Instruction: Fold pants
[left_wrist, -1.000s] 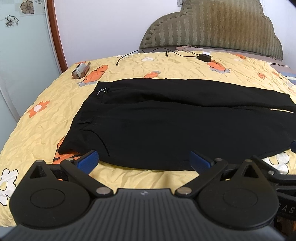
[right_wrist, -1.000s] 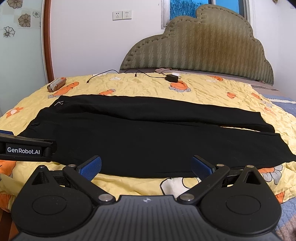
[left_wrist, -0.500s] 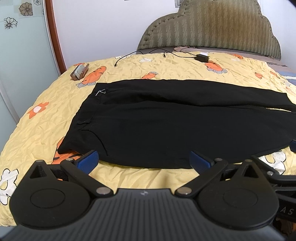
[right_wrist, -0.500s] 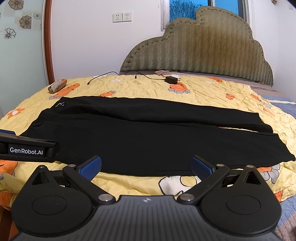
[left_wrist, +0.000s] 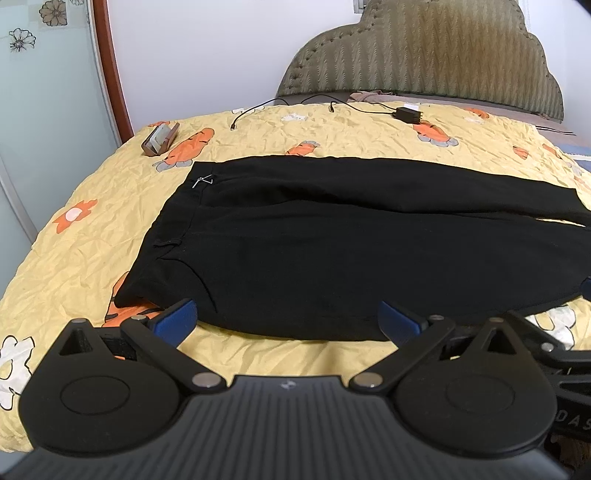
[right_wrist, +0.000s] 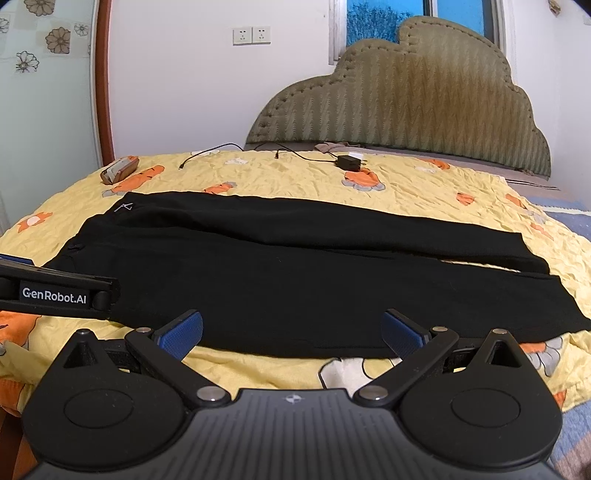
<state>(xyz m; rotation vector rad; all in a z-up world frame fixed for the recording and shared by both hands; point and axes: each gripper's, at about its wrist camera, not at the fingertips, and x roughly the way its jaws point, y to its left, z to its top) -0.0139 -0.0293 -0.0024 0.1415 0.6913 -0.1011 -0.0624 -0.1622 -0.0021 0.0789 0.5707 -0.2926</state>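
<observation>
Black pants (left_wrist: 332, 240) lie flat on the yellow bedspread (left_wrist: 92, 229), waistband to the left, legs running right; they also show in the right wrist view (right_wrist: 295, 277). My left gripper (left_wrist: 288, 319) is open and empty, hovering at the near hem edge by the waist end. My right gripper (right_wrist: 293, 330) is open and empty at the near edge of the front leg, further right. The left gripper's body shows at the left edge of the right wrist view (right_wrist: 55, 293).
A brown case (left_wrist: 160, 138) lies at the far left of the bed. A black charger (left_wrist: 408, 113) with cables lies near the green headboard (left_wrist: 424, 55). A glass door (left_wrist: 37, 110) stands at left. The bed's near edge is just below the grippers.
Both grippers rose and tilted slightly, so the pants sit a little lower in view. Both stay open and the pants have not moved.
</observation>
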